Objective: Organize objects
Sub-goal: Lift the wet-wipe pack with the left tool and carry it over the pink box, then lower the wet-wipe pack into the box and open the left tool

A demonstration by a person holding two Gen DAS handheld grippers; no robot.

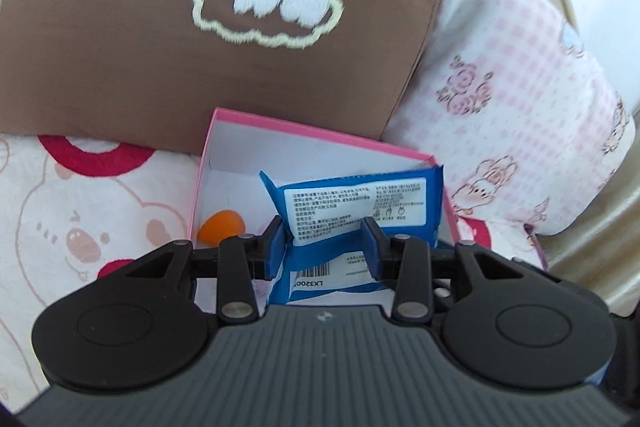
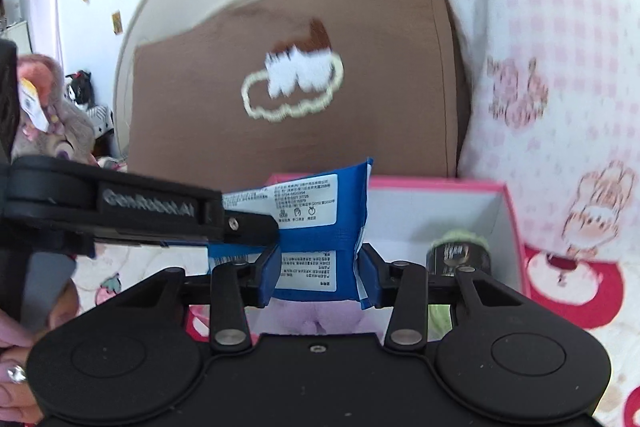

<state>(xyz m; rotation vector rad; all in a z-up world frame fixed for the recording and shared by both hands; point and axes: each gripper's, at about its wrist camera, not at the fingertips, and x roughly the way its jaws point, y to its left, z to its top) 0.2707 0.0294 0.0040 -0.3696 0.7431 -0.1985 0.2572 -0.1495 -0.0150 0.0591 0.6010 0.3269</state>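
Crinkling under pressure from both sides, the blue packet [image 1: 352,203] is a glossy foil pouch with white printed labels and a barcode, held over the pink box [image 1: 248,119], a square cardboard tray with white inner walls. The left gripper [image 1: 326,241] has its blue-padded jaws pinching the packet's lower half, fingers pointing forward above the box's near edge. The right gripper [image 2: 318,267] also pinches the packet, its jaws pressed onto the folded bottom end.

Behind the box leans a brown cushion [image 1: 120,39] of smooth cloth with a fluffy embroidered cloud motif, and beside that a soft pink checked pillow [image 1: 520,87] printed with rabbits. The box rests on a plush cartoon blanket [image 1: 80,219].

Only the left wrist view shows a smooth orange ball [image 1: 222,227] in the box's left corner. Only the right wrist view shows a dark jar [image 2: 458,253] with a pale green top at the box's right side, the left gripper's black body crossing from the left, and a hand [image 2: 16,379] with painted nails.
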